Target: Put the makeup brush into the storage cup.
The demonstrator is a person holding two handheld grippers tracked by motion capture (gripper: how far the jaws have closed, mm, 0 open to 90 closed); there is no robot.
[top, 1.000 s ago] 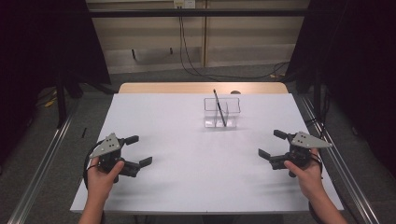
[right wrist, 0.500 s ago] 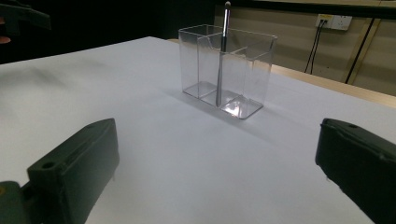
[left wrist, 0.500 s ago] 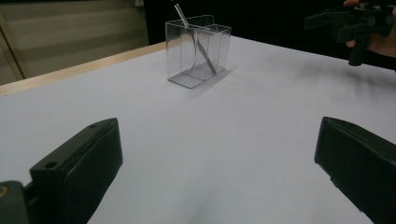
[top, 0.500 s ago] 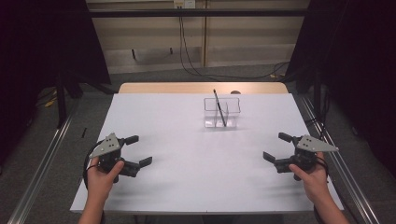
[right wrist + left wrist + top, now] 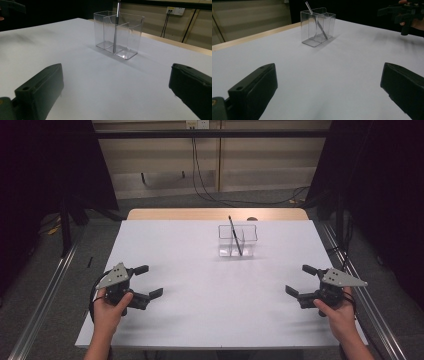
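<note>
A clear plastic box [image 5: 237, 240] with two compartments stands on the white table [image 5: 200, 270] toward the back, right of centre. A thin dark stick [image 5: 235, 236] leans inside it, its top poking above the rim. The box [image 5: 318, 26] and stick [image 5: 317, 21] show ahead in the left gripper view, and the box [image 5: 118, 33] with the stick [image 5: 116, 27] in the right gripper view. My left gripper [image 5: 145, 281] is open near the front left of the table, empty. My right gripper [image 5: 301, 280] is open at the front right, also empty.
A wooden strip [image 5: 215, 214] edges the table's far side. Metal rails [image 5: 45, 290] run along both sides of the table on the floor. Cables [image 5: 205, 175] hang down the back wall. The right gripper [image 5: 402, 13] appears far off in the left gripper view.
My right gripper has drifted toward the front right edge of the table, staying open. The left gripper has held its place.
</note>
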